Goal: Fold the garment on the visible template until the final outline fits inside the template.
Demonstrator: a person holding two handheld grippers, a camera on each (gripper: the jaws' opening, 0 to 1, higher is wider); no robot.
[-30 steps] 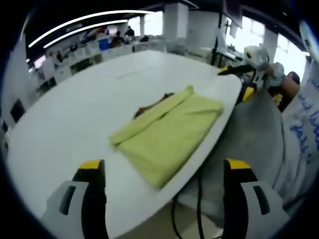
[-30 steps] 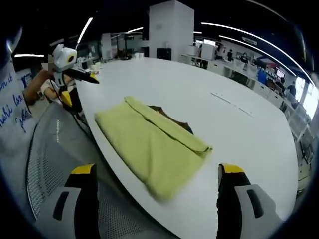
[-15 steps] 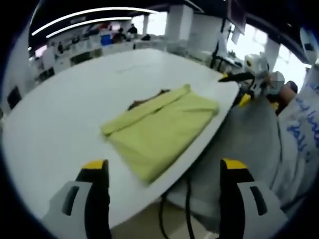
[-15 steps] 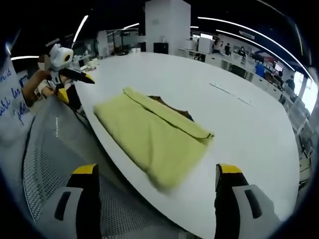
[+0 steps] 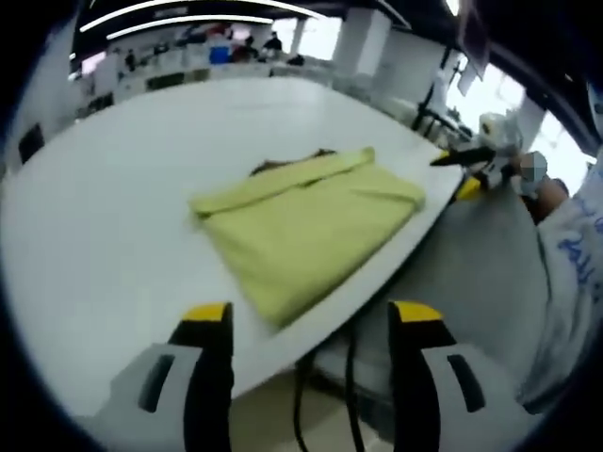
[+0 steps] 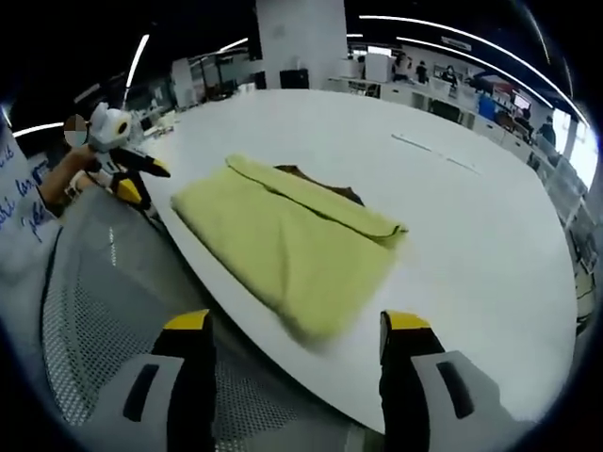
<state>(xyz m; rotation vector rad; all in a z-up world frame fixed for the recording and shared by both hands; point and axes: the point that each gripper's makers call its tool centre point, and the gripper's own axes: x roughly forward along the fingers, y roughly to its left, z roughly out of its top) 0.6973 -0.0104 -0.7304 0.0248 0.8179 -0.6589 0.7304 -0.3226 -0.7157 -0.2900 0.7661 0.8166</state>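
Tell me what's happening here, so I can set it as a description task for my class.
A person holds a two-jaw claw in each hand over a white table. A yellow garment lies folded into a neat rectangle near the table edge, with a dark brown piece peeking out behind its far fold. The left claw and the right claw are both open, hold nothing, and hover short of the cloth. Whether the fold fits a template cannot be told.

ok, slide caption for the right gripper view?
Open hand-held gripper held back from folded yellow garment near the white table edge.
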